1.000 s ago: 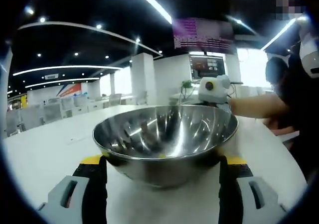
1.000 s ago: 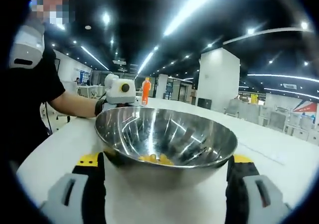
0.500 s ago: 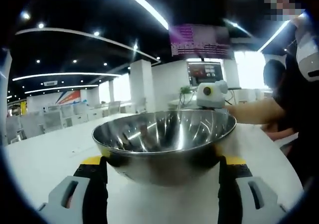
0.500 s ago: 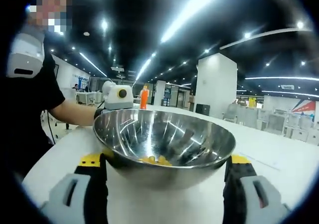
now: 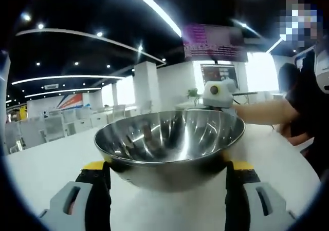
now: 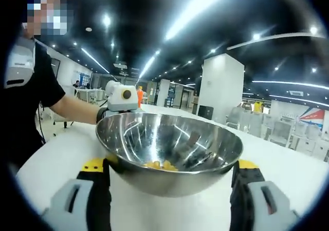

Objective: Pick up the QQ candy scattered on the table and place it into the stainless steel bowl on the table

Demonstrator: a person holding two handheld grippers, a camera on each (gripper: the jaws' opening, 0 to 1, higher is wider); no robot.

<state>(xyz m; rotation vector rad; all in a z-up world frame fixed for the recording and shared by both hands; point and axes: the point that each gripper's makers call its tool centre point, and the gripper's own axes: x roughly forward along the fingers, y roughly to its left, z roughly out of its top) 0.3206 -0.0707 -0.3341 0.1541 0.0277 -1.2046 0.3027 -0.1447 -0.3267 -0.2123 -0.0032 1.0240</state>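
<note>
The stainless steel bowl (image 5: 169, 138) stands between the jaws of my left gripper (image 5: 167, 167), which press against its lower sides. In the right gripper view the same bowl (image 6: 169, 143) sits between the jaws of my right gripper (image 6: 169, 167), also touching its sides. Several yellow QQ candies (image 6: 159, 165) lie at the bottom of the bowl. The right gripper's white body (image 5: 218, 93) shows behind the bowl's far rim in the left gripper view. In the right gripper view, the left gripper's body (image 6: 122, 96) shows past the opposite rim. The bowl's underside looks slightly above the white table (image 6: 56, 154).
A person's forearm (image 5: 262, 110) reaches in from the right in the left gripper view, and the forearm (image 6: 69, 108) comes from the left in the right gripper view. An orange bottle (image 6: 139, 95) stands far back. The white table (image 5: 46, 159) spreads around the bowl.
The background has shifted slightly in both views while the bowl stays fixed between both pairs of jaws, so the bowl and grippers moved together.
</note>
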